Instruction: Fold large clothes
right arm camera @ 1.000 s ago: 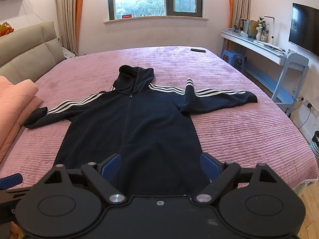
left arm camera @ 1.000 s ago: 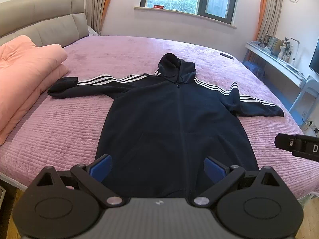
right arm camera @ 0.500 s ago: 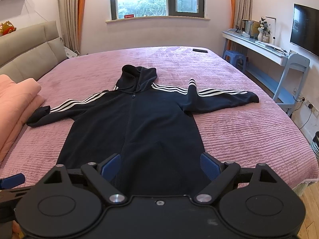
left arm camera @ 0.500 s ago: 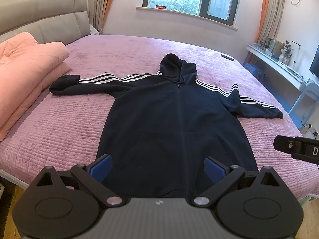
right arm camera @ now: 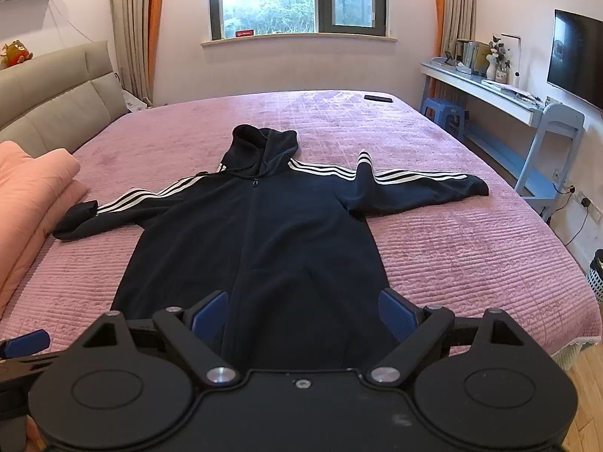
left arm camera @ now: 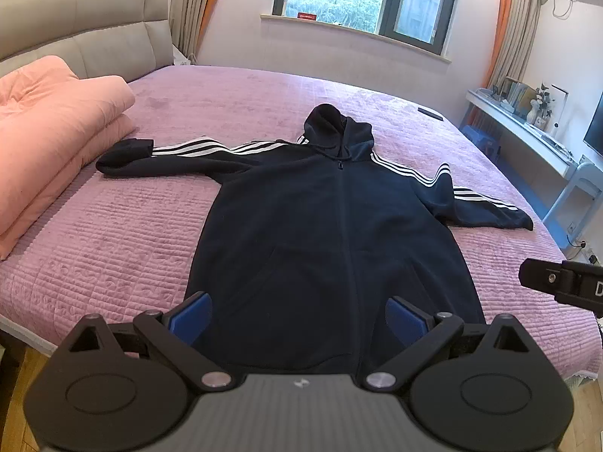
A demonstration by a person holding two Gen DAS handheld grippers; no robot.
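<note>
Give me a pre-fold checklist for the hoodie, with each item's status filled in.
1. Hoodie lies flat, front up, zip closed as far as visible: ok.
2. Both sleeves spread out to the sides: ok, though the right sleeve has a raised wrinkle near the shoulder.
3. Left gripper open, nothing between its fingers: ok.
4. Right gripper open and empty: ok.
5. Bed free around the garment: partly; the left cuff lies close beside the pink quilt; touching or not, cannot tell.
6. Bottom hem straight: cannot tell, hidden behind the grippers.
</note>
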